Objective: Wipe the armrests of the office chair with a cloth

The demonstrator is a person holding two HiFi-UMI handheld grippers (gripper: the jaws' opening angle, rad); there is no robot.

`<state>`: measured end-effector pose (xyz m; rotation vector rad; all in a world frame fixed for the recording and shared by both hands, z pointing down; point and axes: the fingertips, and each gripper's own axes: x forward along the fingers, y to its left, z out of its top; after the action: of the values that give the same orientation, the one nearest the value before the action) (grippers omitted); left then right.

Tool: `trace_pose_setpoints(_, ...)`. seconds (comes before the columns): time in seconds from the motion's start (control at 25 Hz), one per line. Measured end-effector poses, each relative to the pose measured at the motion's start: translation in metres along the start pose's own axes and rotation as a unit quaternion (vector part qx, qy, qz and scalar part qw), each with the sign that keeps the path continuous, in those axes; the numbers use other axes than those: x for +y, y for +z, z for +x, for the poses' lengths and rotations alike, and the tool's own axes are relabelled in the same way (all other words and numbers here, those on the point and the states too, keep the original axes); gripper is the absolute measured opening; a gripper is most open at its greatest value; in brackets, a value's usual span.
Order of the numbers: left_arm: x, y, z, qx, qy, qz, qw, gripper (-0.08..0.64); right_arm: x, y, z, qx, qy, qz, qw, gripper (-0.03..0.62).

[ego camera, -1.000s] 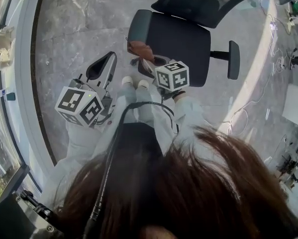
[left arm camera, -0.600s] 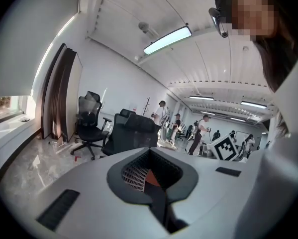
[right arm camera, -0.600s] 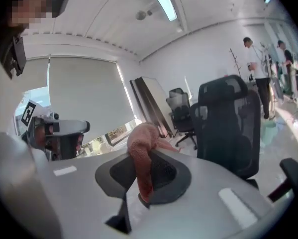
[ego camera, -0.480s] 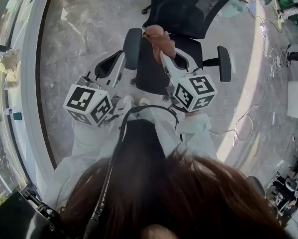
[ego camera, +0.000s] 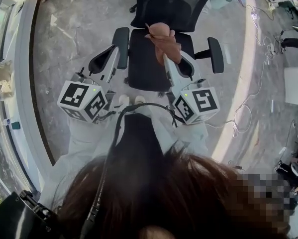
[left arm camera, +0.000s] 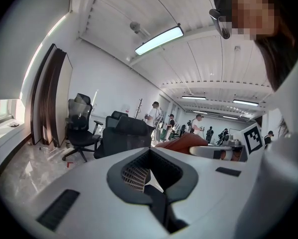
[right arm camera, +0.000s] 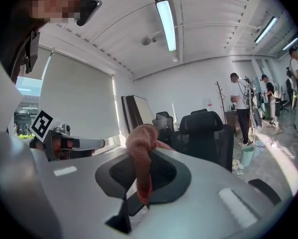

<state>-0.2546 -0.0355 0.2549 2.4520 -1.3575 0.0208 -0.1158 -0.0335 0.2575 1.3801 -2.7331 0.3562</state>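
Here, right gripper (ego camera: 167, 59) pinches the cloth (ego camera: 161, 37), likely soft and limp, by a bunched fold; left gripper (ego camera: 114, 51) closed, empty.

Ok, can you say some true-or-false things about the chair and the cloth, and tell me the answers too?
1. The right gripper is pinching the cloth. True.
2. The cloth is blue. False: it is reddish-brown.
3. The left gripper holds something too. False: its jaws are together with nothing between them.
4. The office chair is black. True.
5. The cloth is rubbing the right armrest. False: it hangs over the seat, between the two armrests and apart from both.
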Motion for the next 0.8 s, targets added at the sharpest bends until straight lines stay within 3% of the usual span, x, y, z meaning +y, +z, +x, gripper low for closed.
trace_pose_setpoints(0.8, -0.002, -0.014, -0.004, 0.015, -0.001, -0.008, 0.9999, 0.003, 0.01, -0.006, -0.001, 0.011, 0.013, -0.009, 1.0, 0.034)
